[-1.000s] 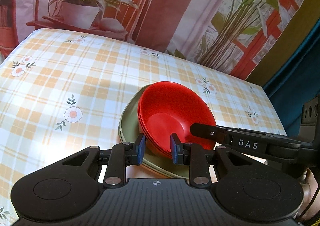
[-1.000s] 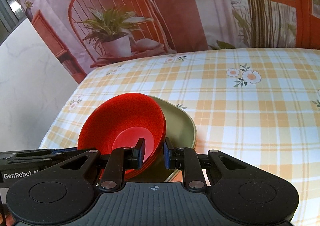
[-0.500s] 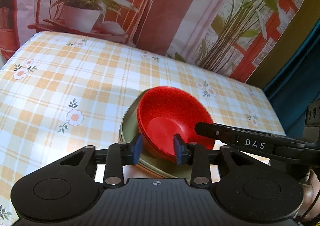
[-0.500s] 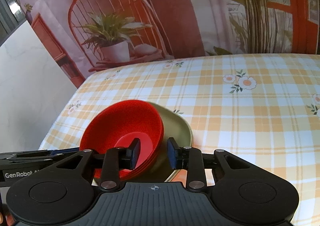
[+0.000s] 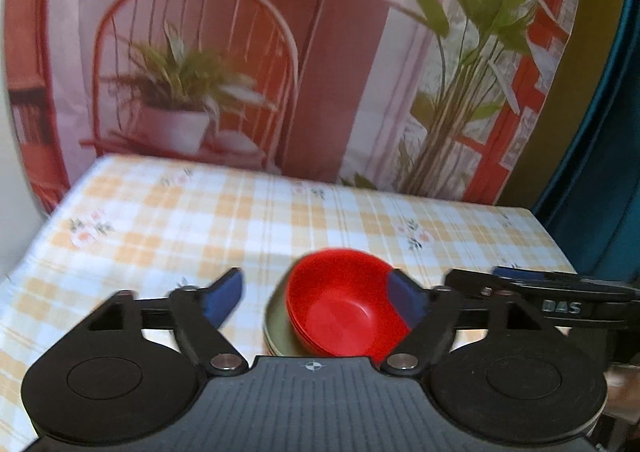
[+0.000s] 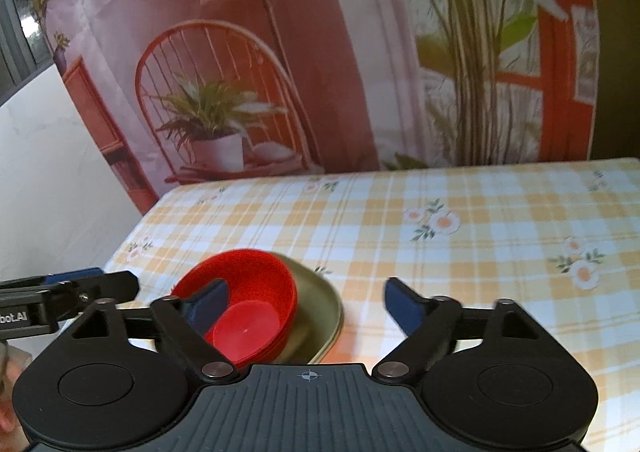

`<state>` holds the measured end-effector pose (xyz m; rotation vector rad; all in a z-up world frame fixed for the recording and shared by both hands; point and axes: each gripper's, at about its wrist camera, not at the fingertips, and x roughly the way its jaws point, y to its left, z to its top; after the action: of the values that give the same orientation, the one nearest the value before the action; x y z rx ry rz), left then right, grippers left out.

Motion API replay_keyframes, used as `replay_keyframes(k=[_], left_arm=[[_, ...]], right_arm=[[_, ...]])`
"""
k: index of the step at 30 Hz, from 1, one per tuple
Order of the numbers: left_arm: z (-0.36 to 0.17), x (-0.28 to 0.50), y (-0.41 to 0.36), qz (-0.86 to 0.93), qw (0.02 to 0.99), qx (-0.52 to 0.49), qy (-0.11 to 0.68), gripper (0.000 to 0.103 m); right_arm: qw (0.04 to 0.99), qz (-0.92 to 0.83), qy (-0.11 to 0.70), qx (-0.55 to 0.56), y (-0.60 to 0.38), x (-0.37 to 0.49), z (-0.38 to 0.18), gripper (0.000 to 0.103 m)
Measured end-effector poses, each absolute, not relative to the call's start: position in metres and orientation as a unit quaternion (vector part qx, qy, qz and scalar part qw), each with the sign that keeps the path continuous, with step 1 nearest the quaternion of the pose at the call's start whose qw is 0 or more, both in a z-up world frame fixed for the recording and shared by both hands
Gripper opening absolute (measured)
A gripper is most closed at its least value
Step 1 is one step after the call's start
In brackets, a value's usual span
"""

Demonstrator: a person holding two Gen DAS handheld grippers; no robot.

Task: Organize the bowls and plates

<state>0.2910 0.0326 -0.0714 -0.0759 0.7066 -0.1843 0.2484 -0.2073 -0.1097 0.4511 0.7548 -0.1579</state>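
While the red bowls (image 5: 344, 316) sit stacked on the green plate (image 6: 320, 312), both the left gripper (image 5: 316, 294) and the right gripper (image 6: 306, 302) have their fingers spread wide, gripping nothing.

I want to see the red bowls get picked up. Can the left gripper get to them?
Probably yes. The left gripper is open, and the red bowls sit just ahead on the green plate, with nothing between.

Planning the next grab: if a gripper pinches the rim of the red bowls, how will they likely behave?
The red bowls look like thin, smooth plastic, so probably stiff, light and a bit slippery. Several appear nested, so a rim pinch might lift only the top one. They sit on the green plate, which could slide on the tablecloth.
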Motion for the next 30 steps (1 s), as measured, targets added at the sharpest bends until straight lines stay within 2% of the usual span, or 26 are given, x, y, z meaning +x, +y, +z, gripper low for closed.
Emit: replay_keyframes(k=[1,4,7,30], left_arm=[[-0.068,0.288,0.032,-0.087,0.937,-0.033,0.338,0.093],[-0.055,0.280,0.027,-0.079,0.945,-0.018,0.316,0.097],[-0.042,0.270,0.024,-0.065,0.954,-0.006,0.294,0.103],[0.048,0.158,0.013,-0.054,0.984,0.039,0.163,0.103]], right_arm=[[0.904,-0.079,0.360,0.215,-0.208,0.245,-0.106,0.093],[0.910,-0.088,0.349,0.208,-0.209,0.235,-0.094,0.103],[0.914,-0.097,0.336,0.207,-0.212,0.225,-0.081,0.103],[0.953,-0.158,0.229,0.122,-0.180,0.122,0.033,0.103]])
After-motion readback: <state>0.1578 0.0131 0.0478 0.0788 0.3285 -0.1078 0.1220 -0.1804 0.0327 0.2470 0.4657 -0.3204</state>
